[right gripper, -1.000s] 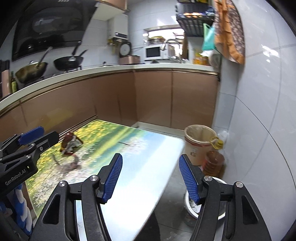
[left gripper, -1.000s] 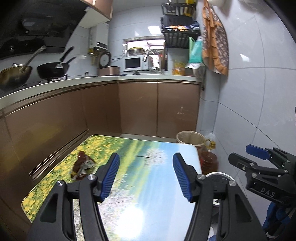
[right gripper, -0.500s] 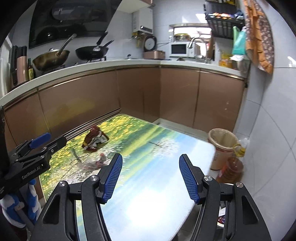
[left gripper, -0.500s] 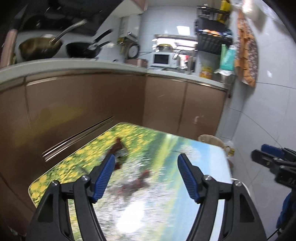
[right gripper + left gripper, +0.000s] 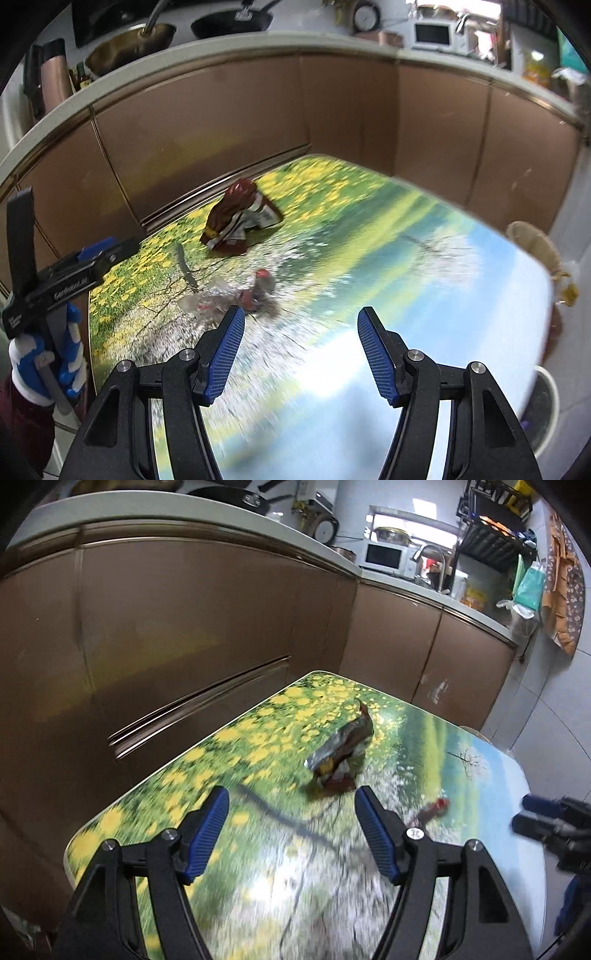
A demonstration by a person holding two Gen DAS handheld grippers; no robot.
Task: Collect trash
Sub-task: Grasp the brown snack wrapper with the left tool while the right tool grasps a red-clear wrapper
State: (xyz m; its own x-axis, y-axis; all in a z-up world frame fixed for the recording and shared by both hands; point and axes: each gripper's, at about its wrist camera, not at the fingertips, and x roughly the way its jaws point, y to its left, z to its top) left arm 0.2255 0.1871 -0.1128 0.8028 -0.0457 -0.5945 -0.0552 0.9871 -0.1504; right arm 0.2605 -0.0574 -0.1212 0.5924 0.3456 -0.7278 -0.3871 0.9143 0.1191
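Trash now sits close ahead of both open-jawed grippers, which have swung down toward the table since a second ago.
Nearest, the right gripper [image 5: 297,352] hovers empty by a small red scrap [image 5: 255,291]; the left gripper [image 5: 291,830], also empty, faces the crumpled wrapper [image 5: 340,755] on the table [image 5: 491,801]; the bin [image 5: 532,240] stands beyond the table's far corner, so pickup looks imminent.

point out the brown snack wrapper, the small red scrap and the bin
brown snack wrapper [image 5: 236,218], right wrist view, crumpled middle
small red scrap [image 5: 436,806], left wrist view, red end
bin [image 5: 532,240], right wrist view, lined rim
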